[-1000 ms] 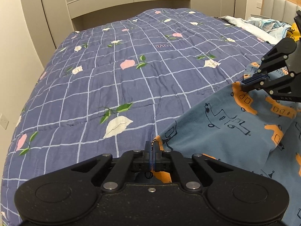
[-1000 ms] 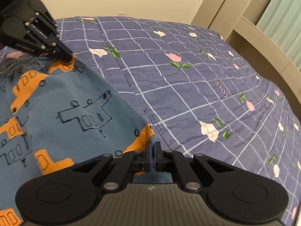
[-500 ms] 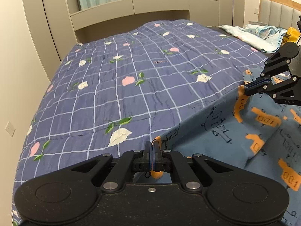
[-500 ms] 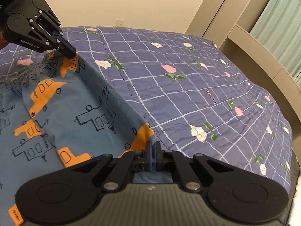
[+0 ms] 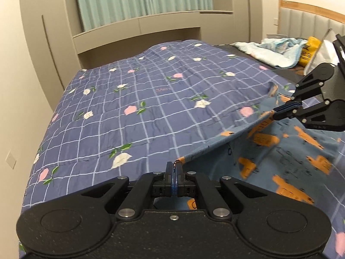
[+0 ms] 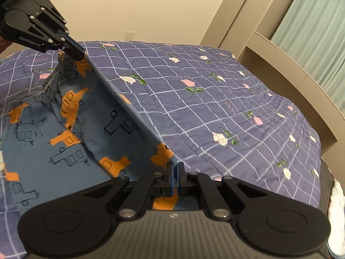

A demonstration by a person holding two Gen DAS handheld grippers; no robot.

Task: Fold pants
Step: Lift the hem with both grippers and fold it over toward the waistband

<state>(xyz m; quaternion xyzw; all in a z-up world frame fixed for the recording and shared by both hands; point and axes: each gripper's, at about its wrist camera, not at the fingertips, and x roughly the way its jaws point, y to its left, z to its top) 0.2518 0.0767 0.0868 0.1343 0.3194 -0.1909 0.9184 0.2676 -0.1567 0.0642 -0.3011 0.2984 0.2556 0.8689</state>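
Observation:
The pants (image 5: 280,161) are blue with orange and outlined vehicle prints, and also show in the right wrist view (image 6: 71,133). My left gripper (image 5: 174,168) is shut on one edge of them near the elastic waistband (image 6: 49,82). My right gripper (image 6: 174,168) is shut on the other end of the same edge. The edge is stretched taut between the grippers, lifted above the bed, and the rest of the pants hangs down onto the quilt. Each gripper shows in the other's view: the right (image 5: 280,111) and the left (image 6: 80,54).
The bed carries a purple checked quilt (image 5: 151,108) with flower prints. A light blue blanket (image 5: 273,51) and a yellow bag (image 5: 308,51) lie by the headboard (image 5: 312,21). A beige cabinet (image 5: 151,28) and green curtain stand beyond the bed, a wall on the left.
Both grippers have risen with the pants edge. The edge went from slack on the quilt to taut in the air, and the fabric below it now hangs.

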